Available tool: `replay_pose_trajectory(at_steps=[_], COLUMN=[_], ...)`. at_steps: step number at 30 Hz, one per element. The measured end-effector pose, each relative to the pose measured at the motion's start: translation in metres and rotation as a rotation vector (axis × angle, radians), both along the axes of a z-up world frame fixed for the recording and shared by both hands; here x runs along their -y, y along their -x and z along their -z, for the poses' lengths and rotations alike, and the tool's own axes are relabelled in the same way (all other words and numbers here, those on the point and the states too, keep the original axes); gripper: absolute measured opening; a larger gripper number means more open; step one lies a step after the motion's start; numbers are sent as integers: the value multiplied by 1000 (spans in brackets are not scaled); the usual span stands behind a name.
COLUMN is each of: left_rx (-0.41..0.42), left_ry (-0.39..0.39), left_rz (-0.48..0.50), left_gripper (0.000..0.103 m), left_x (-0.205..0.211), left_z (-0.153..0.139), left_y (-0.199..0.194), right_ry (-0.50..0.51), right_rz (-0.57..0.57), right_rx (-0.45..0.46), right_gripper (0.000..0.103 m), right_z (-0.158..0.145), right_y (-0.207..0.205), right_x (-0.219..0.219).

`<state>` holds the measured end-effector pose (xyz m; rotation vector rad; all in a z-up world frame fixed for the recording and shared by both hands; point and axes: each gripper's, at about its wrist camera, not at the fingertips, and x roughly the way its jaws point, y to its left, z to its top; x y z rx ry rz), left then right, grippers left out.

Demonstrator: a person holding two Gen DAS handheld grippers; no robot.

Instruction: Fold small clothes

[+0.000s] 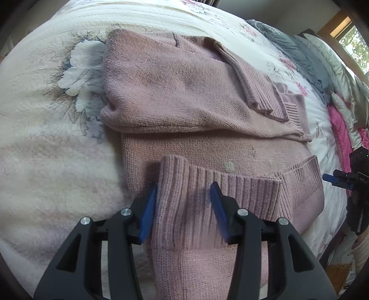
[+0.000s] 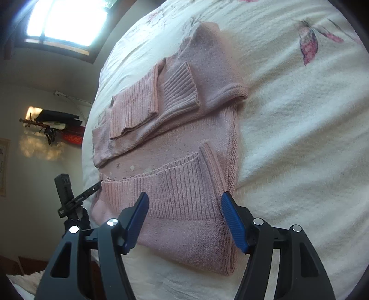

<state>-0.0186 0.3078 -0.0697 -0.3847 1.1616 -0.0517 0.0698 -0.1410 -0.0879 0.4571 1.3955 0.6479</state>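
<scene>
**Bed scene: pink sweater half-folded, both grippers apart**

Cream floral blanket [image 1: 41, 143] covers the bed. Left gripper [image 1: 183, 196]: jaws spread, straddling a ribbed cuff [image 1: 184, 184] of the pink sweater [image 1: 175, 87], not clamped. Right gripper [image 2: 184, 203]: jaws also spread, over the ribbed hem [image 2: 173, 191] near the sweater's edge. Sweater lies flat on the blanket, sleeves folded across the body. Pile of grey and pink bedding [image 1: 322, 69] beyond it. Window [image 2: 66, 18] bright in the background.
</scene>
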Motion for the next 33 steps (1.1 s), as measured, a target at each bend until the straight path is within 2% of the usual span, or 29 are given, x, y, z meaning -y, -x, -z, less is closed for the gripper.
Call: replay_pose_trajectory(at_steps=[1, 2, 3, 9, 11, 12, 19, 21, 24, 26, 27, 29, 33], left_rx=[1, 8, 17, -5, -12, -15, -18, -17, -8, 1, 5, 12, 40], left_ry=[1, -2, 6, 10, 31, 39, 34, 23, 6, 12, 24, 46, 64], left_rz=[6, 11, 18, 12, -4, -5, -3, -4, -1, -8, -13, -26, -31], left_gripper=[22, 14, 12, 14, 24, 25, 24, 24, 16, 13, 13, 11, 10], left_x=[2, 4, 5, 6, 2, 2, 4, 4, 7, 8, 6, 4, 4], left_z=[-2, -4, -7, -2, 3, 4, 7, 5, 2, 0, -1, -2, -13], left_y=[1, 2, 3, 0, -2, -4, -5, -5, -4, -3, -2, 0, 7], right_ry=[15, 32, 54, 203, 226, 232, 289, 314, 330, 359, 360, 333, 259], right_rz=[-12, -24, -44, -178, -198, -204, -250, -271, -298, -327, -335, -329, -313], right_rx=[14, 31, 54, 181, 185, 184, 163, 170, 165, 183, 187, 180, 179], right_gripper=[66, 67, 67, 67, 67, 67, 64, 60, 45, 29, 26, 12, 10], right_z=[-2, -4, -7, -16, -11, -9, 14, 18, 22, 22, 21, 18, 6], right_y=[-1, -1, -2, -8, -13, -15, -27, -26, -25, -22, -21, -20, -15], right_x=[-2, -5, -9, -39, -46, -48, -57, -61, -64, -67, -67, -62, -51])
